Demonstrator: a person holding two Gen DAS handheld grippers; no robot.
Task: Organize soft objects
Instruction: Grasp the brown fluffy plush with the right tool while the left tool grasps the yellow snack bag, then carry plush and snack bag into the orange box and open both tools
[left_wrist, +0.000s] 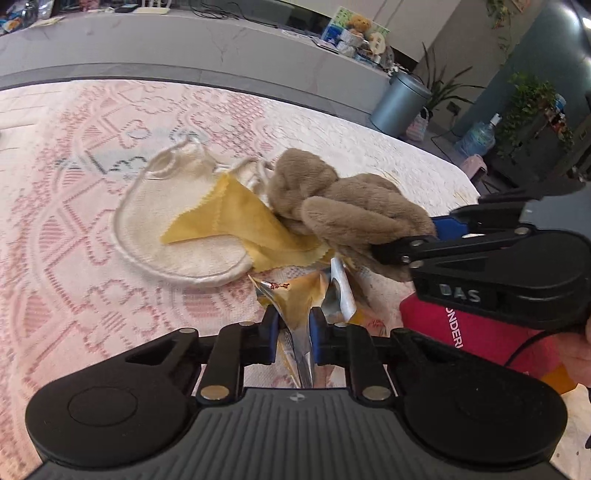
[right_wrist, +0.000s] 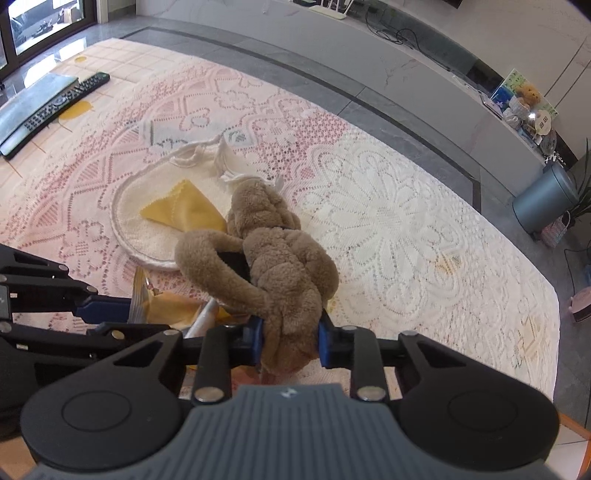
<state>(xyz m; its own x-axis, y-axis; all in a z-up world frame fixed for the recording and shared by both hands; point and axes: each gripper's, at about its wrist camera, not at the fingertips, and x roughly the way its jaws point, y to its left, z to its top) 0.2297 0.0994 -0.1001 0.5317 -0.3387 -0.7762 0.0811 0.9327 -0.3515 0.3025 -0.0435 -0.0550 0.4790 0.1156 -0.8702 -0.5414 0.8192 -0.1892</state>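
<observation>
A brown plush toy (left_wrist: 332, 206) lies on the lace-covered table, partly over a yellow cloth (left_wrist: 229, 218) and a cream bib (left_wrist: 177, 225). My right gripper (right_wrist: 290, 339) is shut on the plush toy (right_wrist: 280, 258) at its near end; it also shows in the left wrist view (left_wrist: 413, 243). My left gripper (left_wrist: 293, 326) is shut on a yellow and silver foil snack packet (left_wrist: 295, 295) just in front of the plush. The left gripper shows in the right wrist view (right_wrist: 122, 310), beside the packet (right_wrist: 173, 306). The cloth (right_wrist: 184, 214) rests on the bib (right_wrist: 147, 236).
A remote control (right_wrist: 66, 99) and a dark flat device (right_wrist: 26, 107) lie at the table's far left. A red item with white lettering (left_wrist: 461, 332) sits under the right gripper. A grey bin (left_wrist: 399, 103) stands on the floor beyond the table edge (right_wrist: 517, 266).
</observation>
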